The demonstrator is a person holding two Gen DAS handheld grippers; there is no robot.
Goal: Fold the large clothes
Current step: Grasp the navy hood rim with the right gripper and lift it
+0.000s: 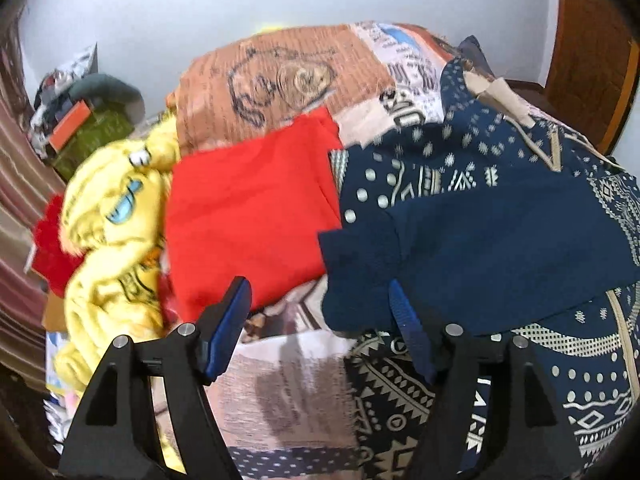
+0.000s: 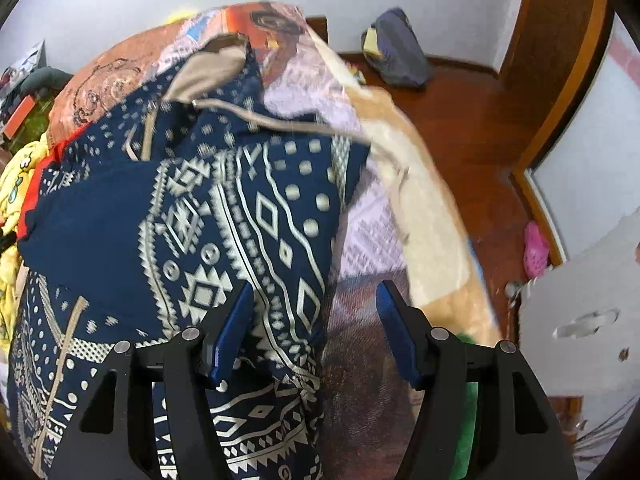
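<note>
Garment: navy hoodie (image 1: 480, 220) (image 2: 132, 216) with a cream geometric print of dots, diamonds and zigzags.
Pose: spread over the bed, partly folded, a plain navy sleeve panel laid across its front.
Hood: tan-lined, at the far end, a cream drawcord trailing off beside it.
Neighbours: left edge overlaps a red cloth.

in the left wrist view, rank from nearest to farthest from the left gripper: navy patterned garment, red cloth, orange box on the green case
1. Navy patterned garment: its plain flap lies right at the tips of the left gripper, toward the right.
2. Red cloth: just beyond the tips, ahead and left.
3. Orange box: far left, on the green case by the wall.
</note>
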